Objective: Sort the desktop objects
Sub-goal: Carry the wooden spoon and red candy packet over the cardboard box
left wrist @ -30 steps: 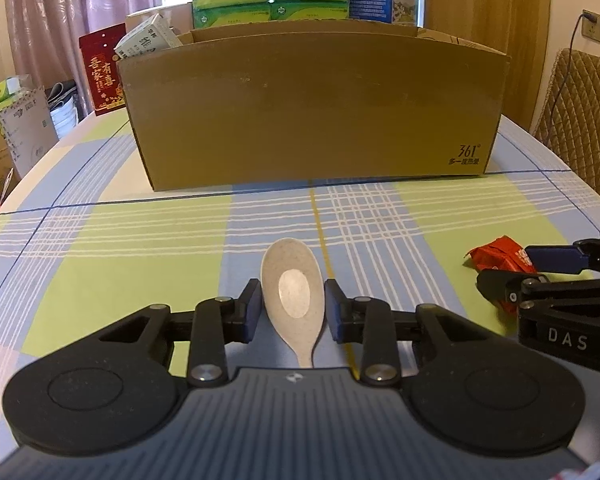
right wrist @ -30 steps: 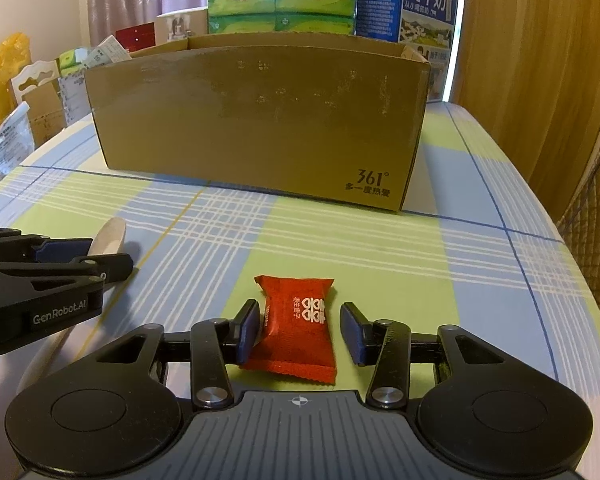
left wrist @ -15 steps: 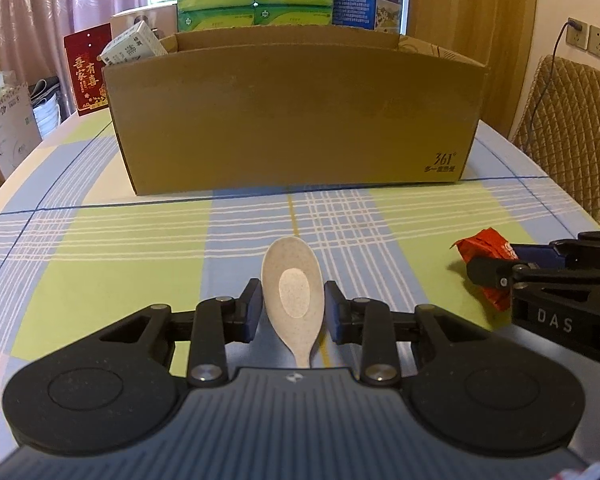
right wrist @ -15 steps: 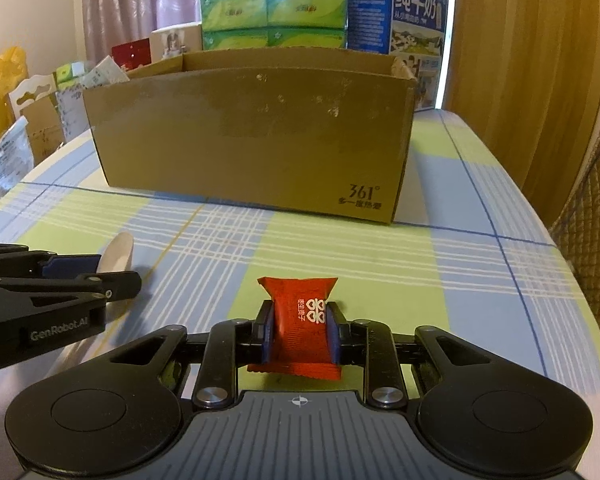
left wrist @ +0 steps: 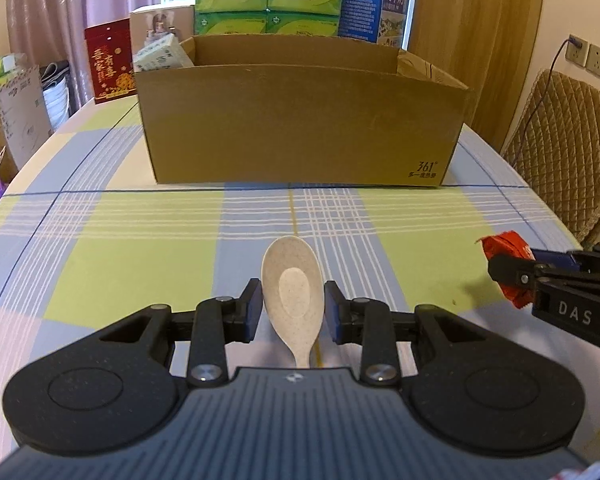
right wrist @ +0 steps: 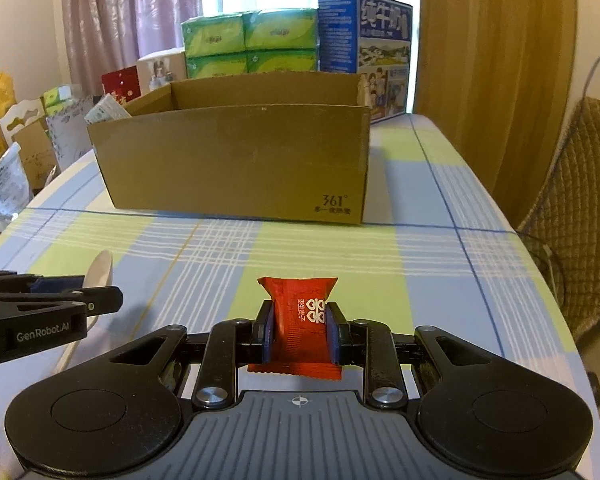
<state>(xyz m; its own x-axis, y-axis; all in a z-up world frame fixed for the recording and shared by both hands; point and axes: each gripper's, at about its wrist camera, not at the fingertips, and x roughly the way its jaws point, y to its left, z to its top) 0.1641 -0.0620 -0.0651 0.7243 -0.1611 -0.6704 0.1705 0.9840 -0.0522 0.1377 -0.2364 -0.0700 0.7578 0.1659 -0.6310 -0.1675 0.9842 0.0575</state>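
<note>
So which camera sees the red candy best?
The right wrist view. The red candy sits front and centre there, pinched in the right gripper, its white print showing. The left wrist view catches only a red corner at the right edge, behind that gripper's fingers.

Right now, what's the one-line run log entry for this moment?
left claw: shut on spoon | right claw: shut on red candy packet | both lifted off tablecloth | cardboard box ahead
</note>
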